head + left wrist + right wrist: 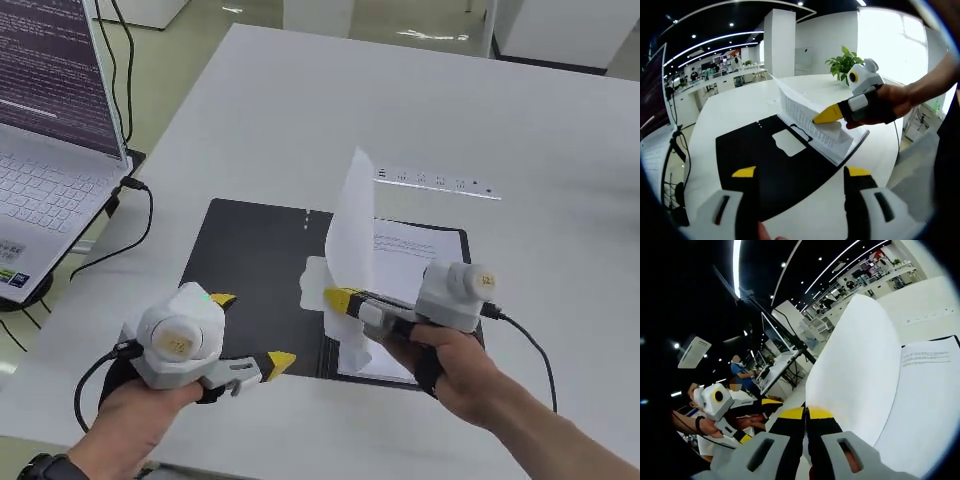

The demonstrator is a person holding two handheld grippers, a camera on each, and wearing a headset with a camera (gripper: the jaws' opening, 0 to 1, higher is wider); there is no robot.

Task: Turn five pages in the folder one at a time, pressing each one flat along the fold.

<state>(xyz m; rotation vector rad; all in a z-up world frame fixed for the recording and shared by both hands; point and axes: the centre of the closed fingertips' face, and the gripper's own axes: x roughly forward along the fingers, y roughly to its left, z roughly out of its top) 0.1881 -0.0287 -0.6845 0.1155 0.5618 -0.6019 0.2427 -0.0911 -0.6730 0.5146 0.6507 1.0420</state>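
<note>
Folder [250, 270] lies open on the white table [420, 100], in the lower centre of the head view. Its black inside cover [240, 250] spreads to the left, and a stack of printed sheets [415, 255] fills its right half. One page [352, 215] stands nearly upright above the fold, curling at its top.

The right tongs [335, 298] are pinched narrow on the lower edge of this page. In the right gripper view their yellow tips meet and the white sheet rises from between them.

The left tongs [251, 329] stand wide and hold nothing. They are at the lower left of the head view, over the near left corner of the black inside cover. In the left gripper view the dark surface shows between their two yellow tips; whether they touch it I cannot tell.

A laptop [45, 150] sits at the upper left edge of the head view, with black cables [140, 225] running beside it. A power strip [437, 184] lies on the table beyond the folder, upper right of centre.
</note>
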